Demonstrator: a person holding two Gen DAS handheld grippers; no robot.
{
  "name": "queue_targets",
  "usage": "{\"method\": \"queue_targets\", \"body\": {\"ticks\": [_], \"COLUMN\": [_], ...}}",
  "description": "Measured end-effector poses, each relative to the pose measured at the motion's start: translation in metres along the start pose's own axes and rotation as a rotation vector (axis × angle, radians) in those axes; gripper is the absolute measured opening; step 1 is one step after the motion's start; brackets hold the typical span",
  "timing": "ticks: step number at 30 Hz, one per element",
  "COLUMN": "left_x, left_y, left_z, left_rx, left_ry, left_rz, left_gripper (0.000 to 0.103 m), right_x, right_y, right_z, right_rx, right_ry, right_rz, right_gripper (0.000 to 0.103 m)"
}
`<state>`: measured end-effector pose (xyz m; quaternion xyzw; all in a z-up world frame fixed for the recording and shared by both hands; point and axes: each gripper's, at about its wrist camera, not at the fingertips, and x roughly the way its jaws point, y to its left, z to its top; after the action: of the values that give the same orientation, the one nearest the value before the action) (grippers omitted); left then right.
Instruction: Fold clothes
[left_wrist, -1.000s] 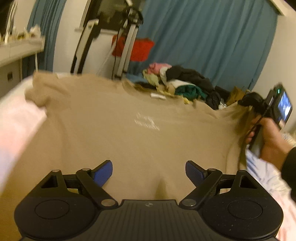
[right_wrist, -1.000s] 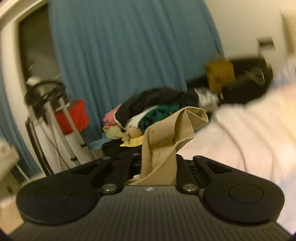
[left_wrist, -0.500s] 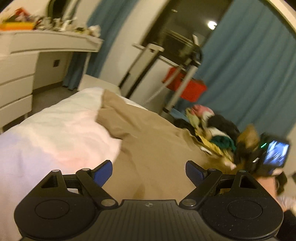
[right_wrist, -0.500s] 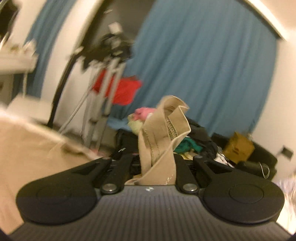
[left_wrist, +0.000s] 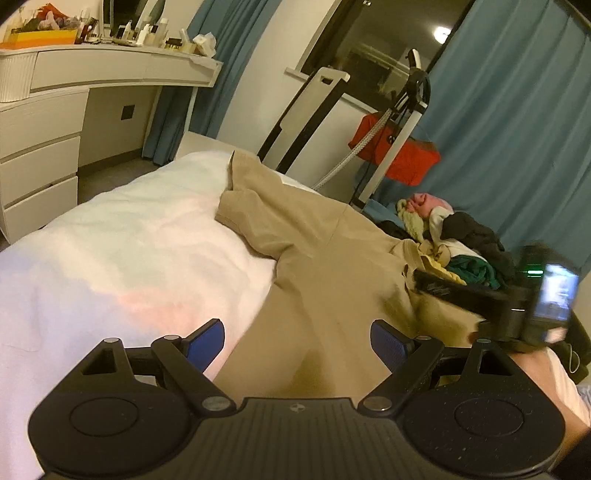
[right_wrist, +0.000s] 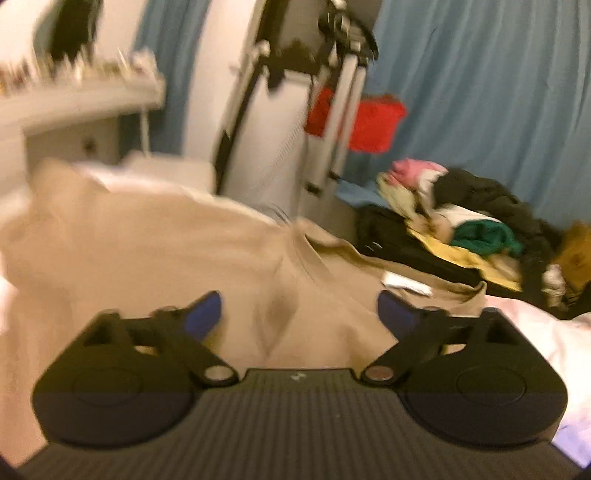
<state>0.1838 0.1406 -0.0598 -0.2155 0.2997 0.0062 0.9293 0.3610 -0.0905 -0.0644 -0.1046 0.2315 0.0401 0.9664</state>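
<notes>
**Inspector:** Where is the garment?

**Assistant:** The tan shirt (left_wrist: 317, 273) lies on the white bed (left_wrist: 122, 251), running from centre frame toward the lower middle in the left wrist view. One side appears doubled over onto the body; its folded edge runs along the left, bordering the bare sheet.

**Inspector:** State of the left gripper (left_wrist: 297, 341)?

**Assistant:** Released. Jaws stand wide, nothing between the pads; the shirt is below them, untouched as far as I can tell. I judge it is parked there so as not to disturb the fold.

**Inspector:** And the right gripper (right_wrist: 299, 314)?

**Assistant:** Its jaws are opening at this moment. Cloth lies beneath, but nothing sits between the pads. In the left wrist view it appears at the right edge, low over the shirt. The frame is blurred.

**Inspector:** Why let go there?

**Assistant:** Likely to lay the carried flap down across the shirt's body.

**Inspector:** Other laundry?

**Assistant:** A mixed pile (right_wrist: 461, 218) waits at right, apart from the shirt.
</notes>
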Motion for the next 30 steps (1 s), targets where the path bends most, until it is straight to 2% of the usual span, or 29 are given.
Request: {"method": "queue_targets", "body": {"ticks": [3, 6, 8, 12, 18, 23, 27, 30], "left_x": [0.0, -0.003, -0.007, -0.018, -0.04, -0.058, -0.062, -0.067], "left_y": [-0.005, -0.01, -0.015, -0.026, -0.045, -0.068, -0.1, -0.133], "left_z": [-0.003, -0.006, -0.01, -0.02, -0.038, -0.054, -0.085, -0.114], "left_rx": [0.029, 0.067, 0.092, 0.143, 0.242, 0.309, 0.364, 0.414], "left_ry": [0.0, -0.001, 0.0, 0.007, 0.027, 0.068, 0.164, 0.214], "left_rz": [0.004, 0.001, -0.005, -0.021, -0.039, -0.075, -0.1, -0.136], "left_gripper": [0.088, 0.088, 0.088, 0.088, 0.088, 0.085, 0.08, 0.075], "right_x": [-0.045, -0.093, -0.128, -0.216, -0.312, -0.364, -0.388, -0.394], "right_y": [-0.009, -0.025, -0.036, -0.051, -0.077, -0.116, -0.139, -0.145], "right_z": [0.009, 0.009, 0.001, -0.04, -0.108, -0.16, -0.177, -0.179], "right_rx": [0.096, 0.21, 0.272, 0.371, 0.438, 0.646, 0.747, 0.72], "right_ry": [-0.071, -0.099, -0.086, -0.061, -0.038, -0.032, -0.08, -0.104], "right_rz": [0.043, 0.062, 0.069, 0.094, 0.005, -0.125, -0.143, -0.189], "right_gripper": [0.094, 0.094, 0.094, 0.094, 0.094, 0.094, 0.094, 0.094]}}
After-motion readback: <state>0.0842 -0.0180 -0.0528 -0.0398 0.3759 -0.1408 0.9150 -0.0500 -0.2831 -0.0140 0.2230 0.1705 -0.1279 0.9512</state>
